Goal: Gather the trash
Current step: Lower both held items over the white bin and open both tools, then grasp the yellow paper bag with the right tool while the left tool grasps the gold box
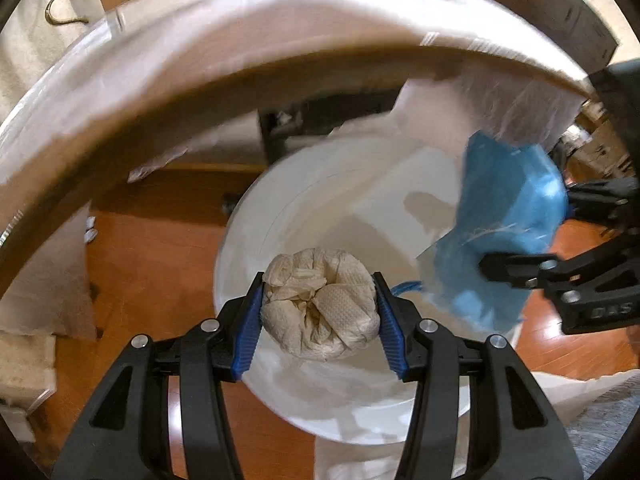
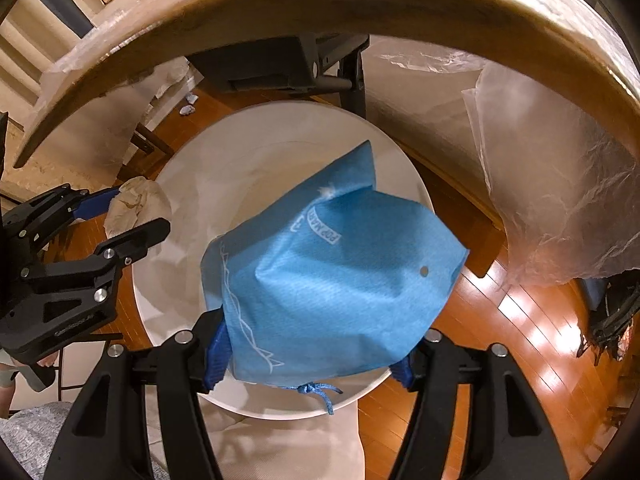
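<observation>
My left gripper (image 1: 319,314) is shut on a crumpled ball of beige paper towel (image 1: 320,304) and holds it over the open mouth of a white round bin (image 1: 240,248). My right gripper (image 2: 310,354) is shut on a blue drawstring fabric bag (image 2: 332,280) and holds it above the same bin (image 2: 192,184). In the left wrist view the blue bag (image 1: 508,232) hangs at the right with the right gripper (image 1: 528,232) behind it. In the right wrist view the left gripper (image 2: 136,212) and its paper ball (image 2: 136,204) are at the left over the bin rim.
A table edge covered in clear plastic sheet (image 1: 240,52) arcs overhead; it also shows in the right wrist view (image 2: 560,200). A wooden floor (image 1: 152,264) lies below. Dark furniture legs (image 2: 352,76) stand behind the bin. Small paper scraps (image 2: 188,106) lie on the floor.
</observation>
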Tool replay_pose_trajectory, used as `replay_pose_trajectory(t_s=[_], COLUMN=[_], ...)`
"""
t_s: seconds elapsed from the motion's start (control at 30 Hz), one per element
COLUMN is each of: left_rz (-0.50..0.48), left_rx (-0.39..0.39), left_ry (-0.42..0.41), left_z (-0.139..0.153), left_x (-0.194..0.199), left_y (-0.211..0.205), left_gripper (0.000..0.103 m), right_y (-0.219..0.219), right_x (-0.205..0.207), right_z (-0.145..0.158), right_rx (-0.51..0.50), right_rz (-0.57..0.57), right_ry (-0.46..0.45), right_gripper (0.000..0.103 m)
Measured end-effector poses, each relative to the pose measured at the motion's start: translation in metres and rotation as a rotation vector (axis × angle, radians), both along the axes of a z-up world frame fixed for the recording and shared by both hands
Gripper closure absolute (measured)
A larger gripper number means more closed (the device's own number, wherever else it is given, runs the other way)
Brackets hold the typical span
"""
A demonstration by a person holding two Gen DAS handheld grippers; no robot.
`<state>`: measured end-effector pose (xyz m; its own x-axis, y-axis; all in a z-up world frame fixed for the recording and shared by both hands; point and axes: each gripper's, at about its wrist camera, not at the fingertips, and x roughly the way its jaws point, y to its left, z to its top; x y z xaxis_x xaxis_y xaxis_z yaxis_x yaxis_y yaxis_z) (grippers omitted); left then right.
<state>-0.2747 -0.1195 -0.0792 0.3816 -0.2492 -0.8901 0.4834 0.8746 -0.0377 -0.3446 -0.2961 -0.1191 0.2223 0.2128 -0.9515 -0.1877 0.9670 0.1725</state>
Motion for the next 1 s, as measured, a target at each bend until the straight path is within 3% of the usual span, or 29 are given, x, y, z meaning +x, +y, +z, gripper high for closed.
replay_pose_trajectory(t_s=[0.03,0.07,0.27,0.43,0.53,0.6,0.63,0.67,0.73,0.87,1.0], left_rz=[0.001,0.007,0.017,0.043,0.031,0.040,0.046,0.070,0.123,0.129,0.131], left_rx=[-0.004,0.003,-0.025,-0.100,-0.171,-0.209,-0.221,-0.244,-0.246,-0.185,-0.161], left_ry=[-0.013,-0.038,-0.071,-0.104,-0.192,-0.323,-0.377,-0.492,-0.598,-0.579,-0.530], left_z=[-0.001,0.003,0.019,0.054,0.098,0.137,0.149,0.168,0.182,0.180,0.168], left_x=[0.002,0.001,-0.005,-0.011,-0.021,-0.028,-0.030,-0.034,-0.029,0.005,0.039], left_y=[0.002,0.003,0.014,0.035,0.044,0.050,0.052,0.056,0.060,0.053,0.057], left_gripper=[0.022,0.015,0.015,0.015,0.015,0.006,0.001,0.001,0.001,0.001,0.001], right_y=[-0.002,-0.004,-0.021,-0.035,-0.035,-0.034,-0.035,-0.036,-0.041,-0.044,-0.048], right_x=[-0.001,-0.002,-0.016,-0.034,-0.044,-0.050,-0.053,-0.054,-0.041,0.009,0.057], right_z=[0.001,0.004,0.035,0.084,0.128,0.159,0.178,0.190,0.207,0.204,0.177], right_rx=[-0.011,-0.021,-0.004,0.018,0.016,0.004,0.000,0.001,0.010,-0.016,-0.077], right_rz=[-0.007,-0.015,-0.051,-0.064,-0.062,-0.058,-0.057,-0.061,-0.074,-0.043,-0.023], right_ry=[-0.009,-0.024,-0.106,-0.238,-0.389,-0.533,-0.646,-0.719,-0.816,-0.781,-0.673], right_gripper=[0.022,0.012,0.012,0.012,0.011,0.004,0.004,0.004,0.004,0.004,0.004])
